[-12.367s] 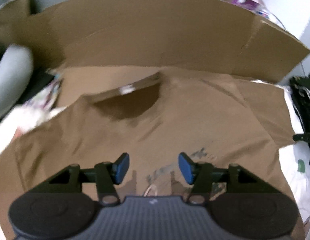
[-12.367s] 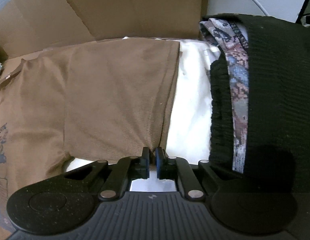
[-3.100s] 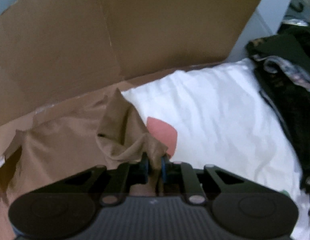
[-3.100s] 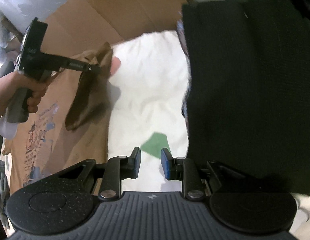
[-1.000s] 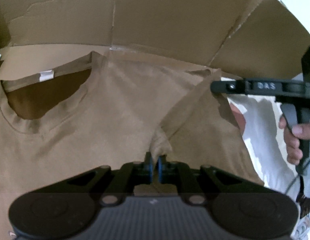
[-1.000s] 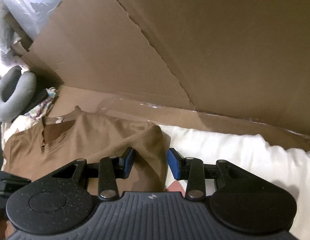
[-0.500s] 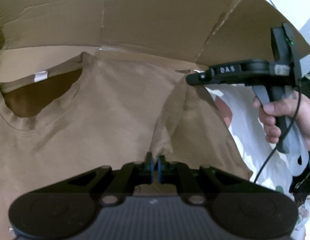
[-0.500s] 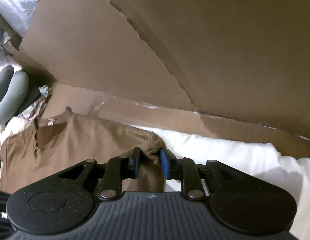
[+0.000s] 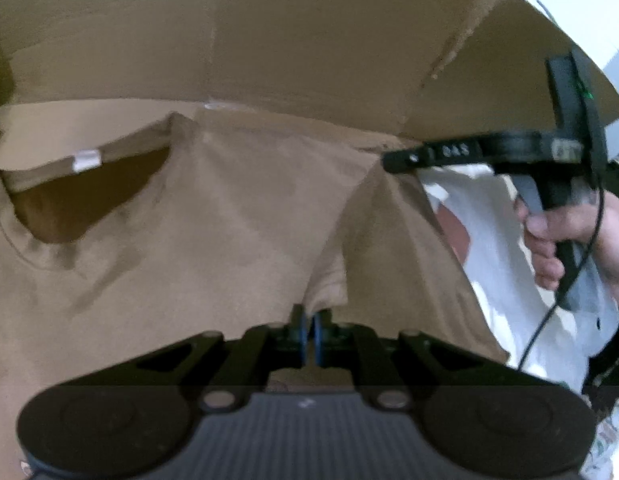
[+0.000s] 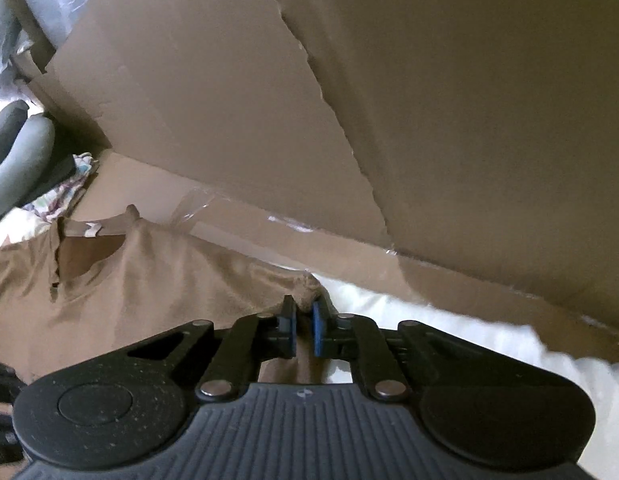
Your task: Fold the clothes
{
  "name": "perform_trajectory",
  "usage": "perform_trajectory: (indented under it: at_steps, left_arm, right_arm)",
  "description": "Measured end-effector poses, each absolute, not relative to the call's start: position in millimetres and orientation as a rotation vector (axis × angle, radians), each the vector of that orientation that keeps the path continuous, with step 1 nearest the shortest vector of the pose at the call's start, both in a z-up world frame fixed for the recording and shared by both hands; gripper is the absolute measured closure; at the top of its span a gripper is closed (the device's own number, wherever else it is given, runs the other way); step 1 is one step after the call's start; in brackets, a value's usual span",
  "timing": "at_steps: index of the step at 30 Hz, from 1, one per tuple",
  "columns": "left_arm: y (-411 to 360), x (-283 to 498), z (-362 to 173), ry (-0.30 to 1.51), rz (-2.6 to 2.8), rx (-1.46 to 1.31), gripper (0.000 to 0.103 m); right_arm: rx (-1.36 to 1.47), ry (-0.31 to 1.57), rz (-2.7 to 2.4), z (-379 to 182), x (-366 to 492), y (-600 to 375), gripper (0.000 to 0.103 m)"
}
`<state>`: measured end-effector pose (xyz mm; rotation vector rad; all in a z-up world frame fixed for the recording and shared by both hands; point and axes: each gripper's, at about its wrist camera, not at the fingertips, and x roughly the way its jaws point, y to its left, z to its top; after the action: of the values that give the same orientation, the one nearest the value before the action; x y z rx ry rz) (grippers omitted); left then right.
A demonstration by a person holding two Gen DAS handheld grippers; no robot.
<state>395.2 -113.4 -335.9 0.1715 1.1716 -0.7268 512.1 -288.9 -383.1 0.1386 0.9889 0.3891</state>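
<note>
The tan cotton T-shirt (image 9: 237,216) is lying on flattened brown cardboard (image 9: 293,32), its sleeve being pinched by the left gripper (image 9: 310,334) while the right gripper (image 10: 303,326) is closing on the shoulder, apparently for folding inward.

T-shirt (image 9: 229,220) is lying flat, neck opening (image 9: 81,196) at far left, its right part bunching up into a ridge running from near centre to far right. Cardboard sheet (image 9: 289,32) is standing behind it, along the far side. White bedding (image 9: 505,264) is lying to the right of the shirt. Left gripper (image 9: 309,334) is sitting at the near end of the ridge, right gripper (image 9: 393,160) at its far end, hand (image 9: 569,236) further right. Grey cushion (image 10: 17,160) is lying far left beyond the shirt.
</note>
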Motion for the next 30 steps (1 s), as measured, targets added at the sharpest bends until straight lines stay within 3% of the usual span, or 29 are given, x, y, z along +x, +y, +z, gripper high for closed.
perform_trajectory:
  at_steps: [5,11,12,15,19,20,27,29,30]
  left_arm:
    - [-101,408,-354,1.238,-0.656,0.079,0.1]
    - [-97,411,-353,1.216,-0.664,0.059,0.098]
    - [-96,411,-353,1.212,-0.664,0.059,0.096]
    - [-96,410,-353,1.205,-0.66,0.062,0.071]
    - [-98,409,-354,1.189,-0.665,0.056,0.056]
    - [-98,410,-355,1.183,-0.654,0.057,0.056]
    - [-103,419,-365,1.139,-0.615,0.014,0.06]
    - [-106,421,-365,1.119,-0.608,0.021,0.067]
    - [-107,422,-364,1.112,-0.606,0.028,0.077]
  right_arm:
    - [0.147,0.996,0.359,-386,513,-286,0.095]
    - [0.23,0.974,0.407,-370,506,-309,0.081]
    - [0.237,0.977,0.414,-368,503,-312,0.08]
    - [0.278,0.994,0.433,-368,498,-323,0.078]
    - [0.296,1.033,0.441,-377,491,-324,0.071]
    - [0.292,1.042,0.44,-379,489,-323,0.066]
    - [0.257,1.058,0.467,-386,474,-316,0.065]
    - [0.222,1.062,0.483,-384,467,-315,0.065]
    - [0.214,1.066,0.493,-384,462,-315,0.065]
